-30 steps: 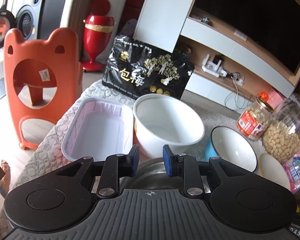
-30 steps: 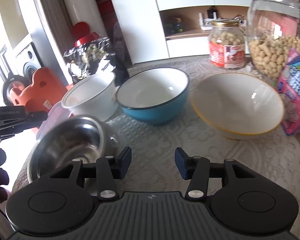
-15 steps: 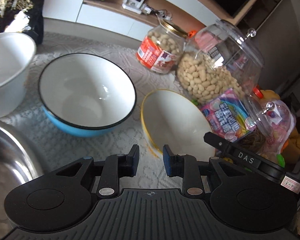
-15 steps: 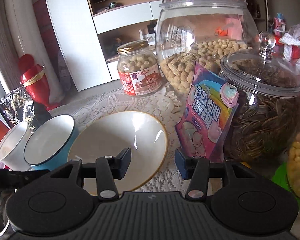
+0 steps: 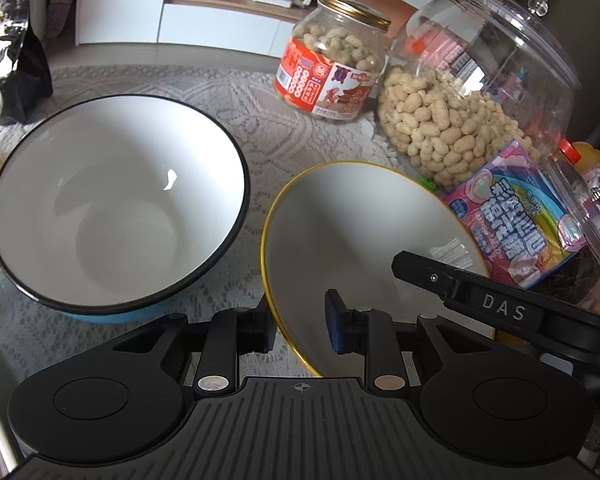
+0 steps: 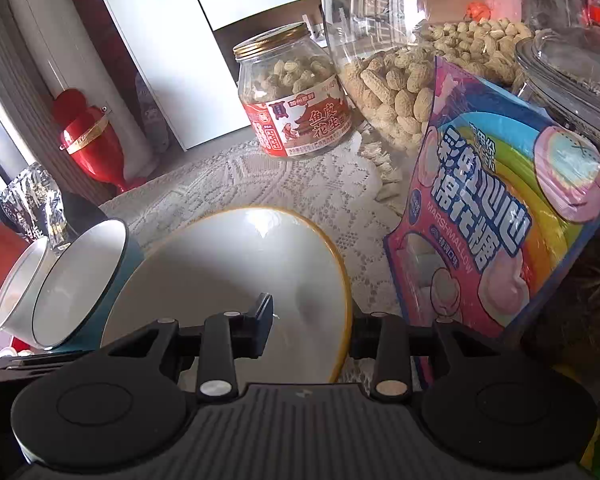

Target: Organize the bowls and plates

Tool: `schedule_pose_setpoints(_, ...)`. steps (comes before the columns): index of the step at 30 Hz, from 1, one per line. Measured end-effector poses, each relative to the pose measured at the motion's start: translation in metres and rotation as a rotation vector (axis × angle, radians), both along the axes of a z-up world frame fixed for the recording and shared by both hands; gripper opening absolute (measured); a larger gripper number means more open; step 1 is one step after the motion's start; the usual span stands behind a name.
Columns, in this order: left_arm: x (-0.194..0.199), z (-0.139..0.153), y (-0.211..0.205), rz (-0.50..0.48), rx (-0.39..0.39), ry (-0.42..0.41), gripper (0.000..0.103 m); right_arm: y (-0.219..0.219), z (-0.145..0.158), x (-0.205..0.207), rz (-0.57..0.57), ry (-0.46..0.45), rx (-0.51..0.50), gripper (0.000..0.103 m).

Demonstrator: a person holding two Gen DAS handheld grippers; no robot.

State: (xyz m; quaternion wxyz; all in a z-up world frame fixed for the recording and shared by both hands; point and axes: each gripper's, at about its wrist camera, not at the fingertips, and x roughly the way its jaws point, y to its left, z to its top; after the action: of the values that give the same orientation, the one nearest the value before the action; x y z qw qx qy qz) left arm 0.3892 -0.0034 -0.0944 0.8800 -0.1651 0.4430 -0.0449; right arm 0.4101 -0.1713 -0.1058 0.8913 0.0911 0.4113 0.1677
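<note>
Yellow-rimmed bowl [image 5: 364,240]: parked on the lace tablecloth [image 5: 284,120], between the blue bowl and the marshmallow bag, near rim straddled by both claws at once.

Blue bowl [image 5: 116,200]: sat just left of the yellow-rimmed one, white inside, dark rim, nothing in it.

White bowl [image 6: 18,280]: only an edge is caught, on the far side of the blue bowl.

Left gripper [image 5: 300,326]: rim of the yellow-rimmed bowl is framed by the two fingers, one outside, one inside; pads look a touch off the wall, so contact can't be called from this angle.

Right gripper [image 6: 310,330]: jaws have just been closing, with the opposite edge of the same bowl between them; left pad is seen inside the bowl, right finger outside the rim. A real pinch can't be confirmed.

Background: peanut jar [image 5: 332,60] with gold lid, a big clear jar [image 5: 472,92] of peanuts, pink marshmallow bag [image 6: 496,216] propped upright against the jars.
</note>
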Motion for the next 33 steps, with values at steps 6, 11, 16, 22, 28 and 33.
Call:
schedule_pose_setpoints(6,-0.04,0.007,0.006,-0.062,0.042,0.036,0.028,0.001,0.009,-0.036,0.027,0.033,0.034,0.036)
schedule_pose_setpoints(11,-0.084,0.013,0.014,-0.08,0.091,0.034,0.028,0.013,0.011,-0.08,0.07,0.05,0.023,0.037)
schedule_pose_setpoints(16,-0.117,0.012,0.022,-0.098,0.082,0.062,0.028,0.017,0.012,-0.117,0.104,0.091,0.058,0.037)
schedule_pose_setpoints(22,-0.13,0.009,0.027,-0.105,0.033,0.052,0.026,0.023,0.009,-0.142,0.103,0.062,-0.011,0.039)
schedule_pose_setpoints(28,-0.135,0.015,0.032,-0.107,0.017,0.028,0.026,0.022,0.007,-0.144,0.094,0.08,-0.03,0.039)
schedule_pose_setpoints(33,-0.14,0.026,0.036,-0.108,0.04,-0.013,0.026,0.025,0.009,-0.143,0.097,0.087,-0.057,0.039)
